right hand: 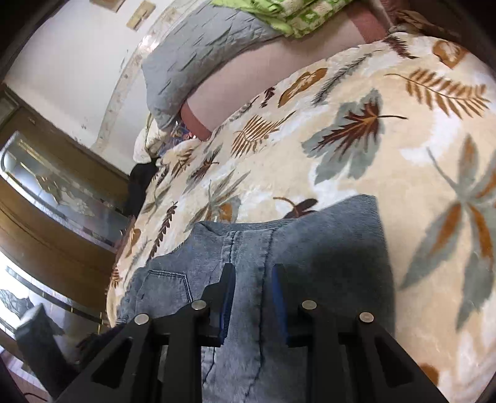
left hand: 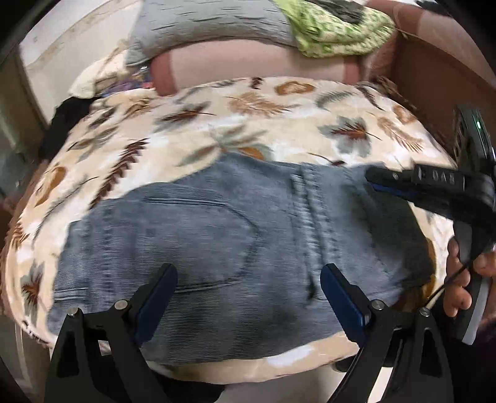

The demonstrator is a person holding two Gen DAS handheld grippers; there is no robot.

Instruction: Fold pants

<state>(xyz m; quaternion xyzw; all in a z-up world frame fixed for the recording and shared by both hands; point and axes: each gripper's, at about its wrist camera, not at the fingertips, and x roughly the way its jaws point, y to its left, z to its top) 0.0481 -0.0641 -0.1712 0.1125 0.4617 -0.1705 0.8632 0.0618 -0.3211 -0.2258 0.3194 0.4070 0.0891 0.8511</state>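
Folding Jeans on a Leaf-Print Bedspread

Lying folded across a cream blanket (left hand: 248,130) patterned with brown and grey leaves, a pair of blue-grey denim jeans (left hand: 217,241) fills the lower half of the left wrist view, a curved back pocket seam showing at its centre and a thick stitched seam running from 12 to 6 o'clock just right of it. The left gripper (left hand: 248,279) hangs over the denim at 6 o'clock with its blue-padded fingers spread wide and nothing between them. At 3 o'clock the right gripper (left hand: 372,176) reaches in over the far right corner of the jeans, a hand (left hand: 462,276) wrapped round its handle below.

Seen from the right wrist, the right gripper's fingers stand narrow, a strip of denim with its seam running up between the pads; whether the pads pinch the cloth or merely sit over it cannot be told.

Beyond the blanket, at 12 o'clock, a grey pillow (left hand: 210,21) and a crumpled green cloth (left hand: 334,28) rest on a pink sheet (left hand: 257,65). Wooden cabinet panels (right hand: 46,217) stand at 9 o'clock in the right wrist view.
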